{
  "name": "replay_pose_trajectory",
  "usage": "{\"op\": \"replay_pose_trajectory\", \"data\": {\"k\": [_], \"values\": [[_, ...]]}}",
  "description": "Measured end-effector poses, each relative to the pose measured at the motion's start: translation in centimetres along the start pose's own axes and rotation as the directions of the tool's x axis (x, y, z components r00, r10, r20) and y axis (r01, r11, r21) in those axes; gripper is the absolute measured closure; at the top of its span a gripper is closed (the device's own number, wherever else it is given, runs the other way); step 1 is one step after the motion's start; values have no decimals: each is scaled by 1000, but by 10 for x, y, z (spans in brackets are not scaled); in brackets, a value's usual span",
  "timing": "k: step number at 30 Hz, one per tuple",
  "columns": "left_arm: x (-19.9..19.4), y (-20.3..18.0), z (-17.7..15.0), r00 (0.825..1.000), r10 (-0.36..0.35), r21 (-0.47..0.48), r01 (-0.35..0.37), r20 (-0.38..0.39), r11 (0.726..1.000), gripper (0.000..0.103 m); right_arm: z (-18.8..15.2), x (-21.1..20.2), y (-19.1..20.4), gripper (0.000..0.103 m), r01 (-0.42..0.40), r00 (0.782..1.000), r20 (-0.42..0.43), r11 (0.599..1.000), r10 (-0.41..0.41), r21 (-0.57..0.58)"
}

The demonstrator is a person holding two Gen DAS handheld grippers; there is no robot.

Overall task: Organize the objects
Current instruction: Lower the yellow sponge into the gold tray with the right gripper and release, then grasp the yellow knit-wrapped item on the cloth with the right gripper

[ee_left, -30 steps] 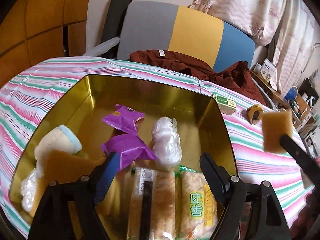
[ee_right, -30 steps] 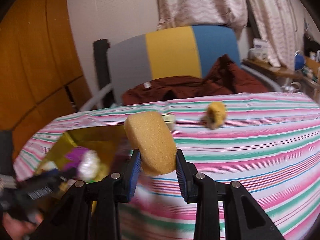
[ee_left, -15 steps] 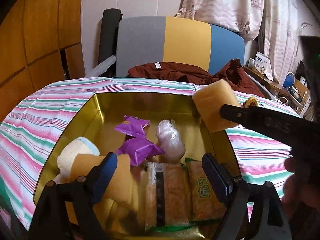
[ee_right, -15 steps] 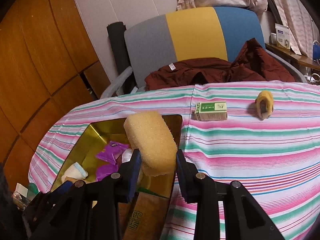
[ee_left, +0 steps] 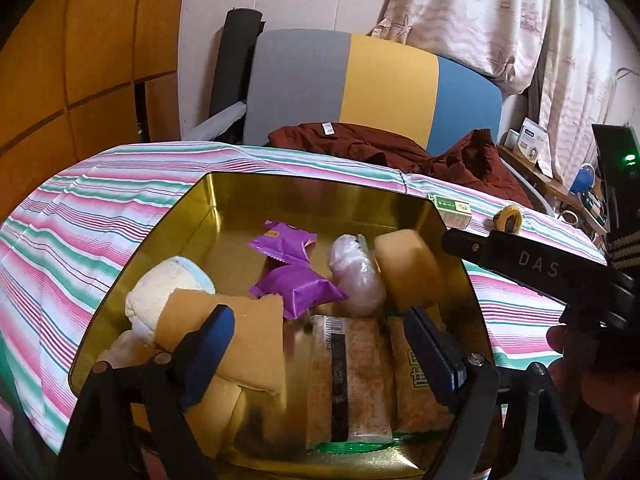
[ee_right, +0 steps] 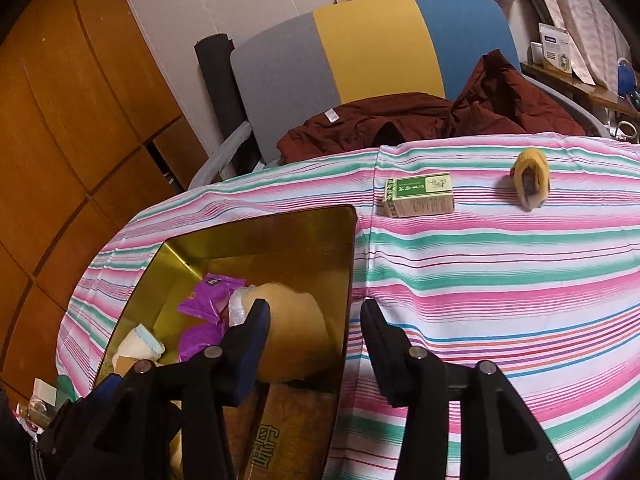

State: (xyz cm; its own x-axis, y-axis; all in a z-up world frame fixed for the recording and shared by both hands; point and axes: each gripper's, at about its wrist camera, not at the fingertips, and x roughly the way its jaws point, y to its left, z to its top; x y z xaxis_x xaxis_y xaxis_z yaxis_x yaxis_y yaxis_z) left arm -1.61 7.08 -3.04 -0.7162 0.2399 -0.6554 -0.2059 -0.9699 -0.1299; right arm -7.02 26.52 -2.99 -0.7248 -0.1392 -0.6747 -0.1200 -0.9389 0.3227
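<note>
Now that the jaws of the right gripper (ee_right: 316, 330) have just been opening, the yellow sponge (ee_left: 408, 268) carried in a second ago has been let go and is seen inside the gold tin (ee_left: 320, 192), against its right wall beside the clear-wrapped snack (ee_left: 354, 276). Whether it is fully settled cannot be told, its outline being blurred. The left gripper (ee_left: 316, 344) is held wide and empty over the tin's near end, while a green box (ee_right: 418, 194) and a yellow roll (ee_right: 530, 180) are left on the striped cloth (ee_right: 500, 280) farther right.
</note>
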Motion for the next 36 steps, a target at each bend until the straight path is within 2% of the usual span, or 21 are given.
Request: {"op": "replay_pose_trajectory", "data": {"k": [5, 11, 19, 26, 32, 34, 36], "values": [[1, -5, -2, 1000, -8, 1, 8, -8, 1000, 16, 1, -13, -10, 55, -4, 999, 41, 1000, 3, 15], [0, -14, -5, 999, -41, -3, 41, -17, 999, 15, -1, -20, -29, 55, 26, 999, 47, 999, -27, 28], [-7, -33, -5, 998, -69, 21, 70, -11, 997, 8, -15, -20, -75, 55, 132, 991, 24, 991, -133, 31], [-9, -51, -6, 994, -108, 41, 109, -27, 993, 4, -23, -24, -133, 55, 208, 978, 6, 971, -210, 117], [-10, -74, -7, 990, -135, 83, 139, -45, 987, 3, 6, -25, -164, 52, 263, 962, 45, 957, -270, 126], [-11, -79, -7, 989, -142, 93, 147, -51, 985, 2, 19, -25, -171, 40, 278, 955, 70, 953, -288, 123], [-10, -86, -9, 987, -149, 106, 154, -59, 982, 2, 36, -21, -177, 38, 292, 949, 91, 949, -303, 117]]}}
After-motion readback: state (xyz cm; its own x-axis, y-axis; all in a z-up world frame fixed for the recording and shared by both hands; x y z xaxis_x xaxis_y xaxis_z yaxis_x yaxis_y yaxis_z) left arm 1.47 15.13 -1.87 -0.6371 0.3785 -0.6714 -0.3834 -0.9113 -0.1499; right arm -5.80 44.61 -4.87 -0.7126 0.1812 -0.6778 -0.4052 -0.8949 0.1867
